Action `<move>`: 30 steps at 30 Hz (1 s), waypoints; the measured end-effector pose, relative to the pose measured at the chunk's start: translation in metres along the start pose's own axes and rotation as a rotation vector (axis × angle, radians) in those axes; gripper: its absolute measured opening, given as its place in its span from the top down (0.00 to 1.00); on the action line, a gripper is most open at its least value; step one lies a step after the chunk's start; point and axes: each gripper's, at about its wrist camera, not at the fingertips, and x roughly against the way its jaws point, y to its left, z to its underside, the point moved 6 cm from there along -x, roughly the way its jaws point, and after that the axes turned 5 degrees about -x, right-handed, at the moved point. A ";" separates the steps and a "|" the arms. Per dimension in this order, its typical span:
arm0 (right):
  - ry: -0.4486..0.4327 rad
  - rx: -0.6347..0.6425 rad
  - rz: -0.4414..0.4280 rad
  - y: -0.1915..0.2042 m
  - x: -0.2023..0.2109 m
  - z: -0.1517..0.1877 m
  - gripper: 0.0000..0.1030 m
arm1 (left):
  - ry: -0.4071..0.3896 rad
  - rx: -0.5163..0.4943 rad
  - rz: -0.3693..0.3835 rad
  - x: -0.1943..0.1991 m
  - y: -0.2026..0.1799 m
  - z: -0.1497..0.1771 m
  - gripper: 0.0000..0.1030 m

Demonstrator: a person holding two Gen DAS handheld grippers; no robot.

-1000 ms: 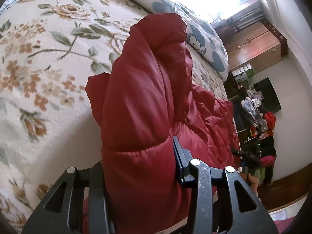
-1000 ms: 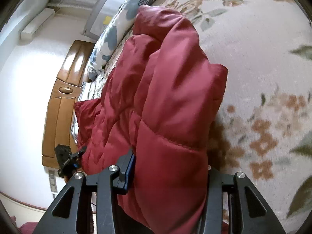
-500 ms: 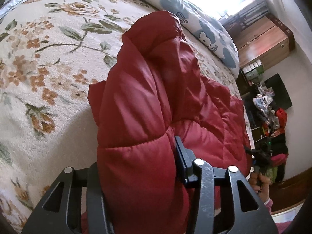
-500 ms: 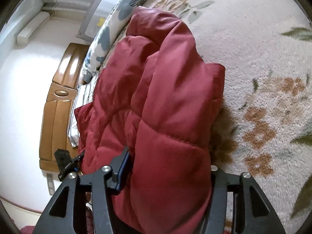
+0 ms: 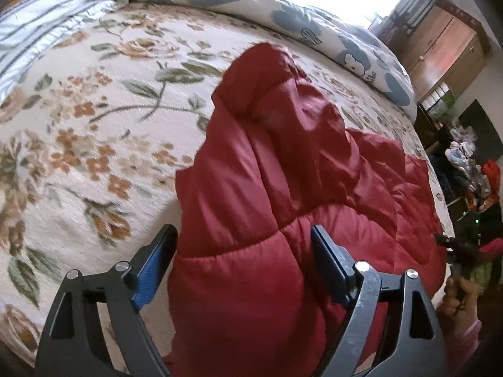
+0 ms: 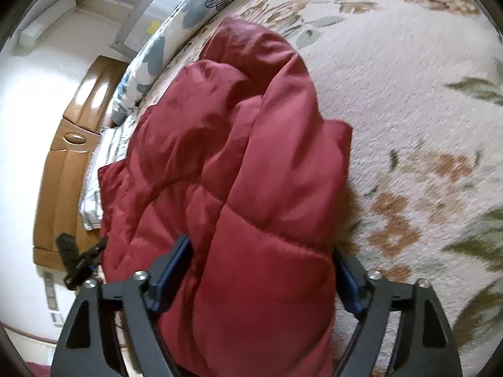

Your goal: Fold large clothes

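Observation:
A puffy red quilted jacket (image 5: 283,169) lies folded on the floral bed cover (image 5: 94,132). In the left wrist view a thick fold of it sits between the jaws of my left gripper (image 5: 242,245), which are opening; the blue pads (image 5: 151,270) stand off the fabric. The right wrist view shows the jacket (image 6: 239,163) from its other side. My right gripper (image 6: 261,260) straddles another thick fold, its jaws opening too, and the pads no longer squeeze it. Each view shows the other gripper small at the jacket's far edge.
A white duvet with blue prints (image 5: 314,34) runs along the bed's far side. A striped pillow (image 5: 34,31) lies at the far left. A wooden headboard (image 6: 66,157) and a wooden cabinet (image 5: 440,50) border the bed. A person's hand (image 5: 456,295) is at the right edge.
Both grippers were shut on bunched folds of the jacket a second ago; now their jaws have spread wide and the folds have puffed out between them. The jacket has settled lower on the bed.

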 end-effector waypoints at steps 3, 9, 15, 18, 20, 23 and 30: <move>-0.025 0.016 0.045 0.000 0.004 -0.003 0.12 | -0.005 -0.011 -0.019 0.001 0.002 -0.005 0.17; -0.085 0.061 0.114 0.003 0.014 -0.013 0.11 | -0.036 -0.049 -0.063 0.007 -0.003 -0.018 0.17; -0.147 0.075 0.155 0.009 0.020 -0.031 0.11 | -0.045 -0.057 -0.076 0.005 -0.008 -0.033 0.17; -0.167 0.091 0.176 0.015 0.020 -0.042 0.11 | -0.052 -0.067 -0.087 0.004 -0.014 -0.041 0.17; -0.176 0.100 0.187 0.018 0.020 -0.049 0.11 | -0.063 -0.079 -0.092 0.004 -0.020 -0.049 0.17; -0.197 0.122 0.203 0.026 0.019 -0.063 0.11 | -0.073 -0.091 -0.110 0.002 -0.029 -0.061 0.17; -0.214 0.130 0.216 0.038 0.002 -0.109 0.11 | -0.047 -0.095 -0.141 -0.027 -0.038 -0.084 0.17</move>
